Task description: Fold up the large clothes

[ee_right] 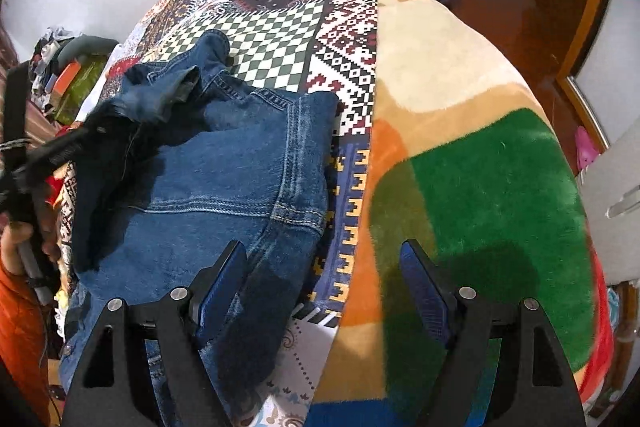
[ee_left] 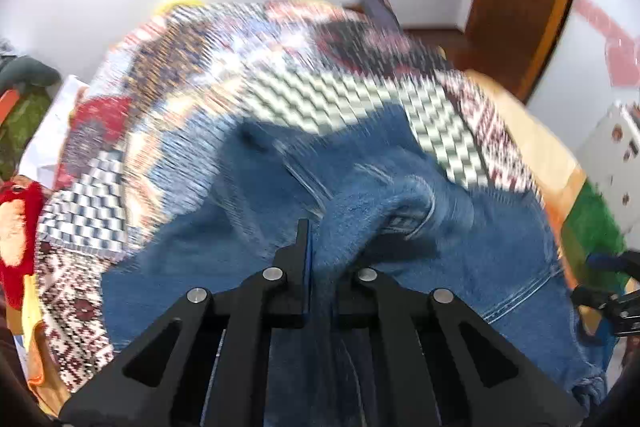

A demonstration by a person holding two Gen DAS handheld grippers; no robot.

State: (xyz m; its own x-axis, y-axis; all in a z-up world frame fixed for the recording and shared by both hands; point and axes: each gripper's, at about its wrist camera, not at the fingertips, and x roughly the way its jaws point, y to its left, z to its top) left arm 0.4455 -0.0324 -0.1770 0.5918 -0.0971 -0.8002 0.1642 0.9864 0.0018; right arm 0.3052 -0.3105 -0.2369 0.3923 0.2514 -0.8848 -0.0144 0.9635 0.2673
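Left wrist view shows the left tool (ee_left: 320, 247) closed tight on a bunched ridge of the blue denim jacket (ee_left: 248, 227), which lies on the patchwork-printed bedspread (ee_left: 168, 75) covering the bed; the picture is streaked with motion blur. The denim looks thick and fairly heavy, soft enough to fold yet stiff along its stitched seams, so a seam, hem or cuff edge seems the surest place to take hold, and a pinch of several layers may slip. In the right wrist view the same left tool (ee_right: 92, 131) shows at far left, raised with cloth draped from it. Further right, the right tool (ee_right: 324, 267) hangs low over the jacket's near edge, fingers wide apart and holding nothing, beside the plush green, orange and cream blanket (ee_right: 480, 187).
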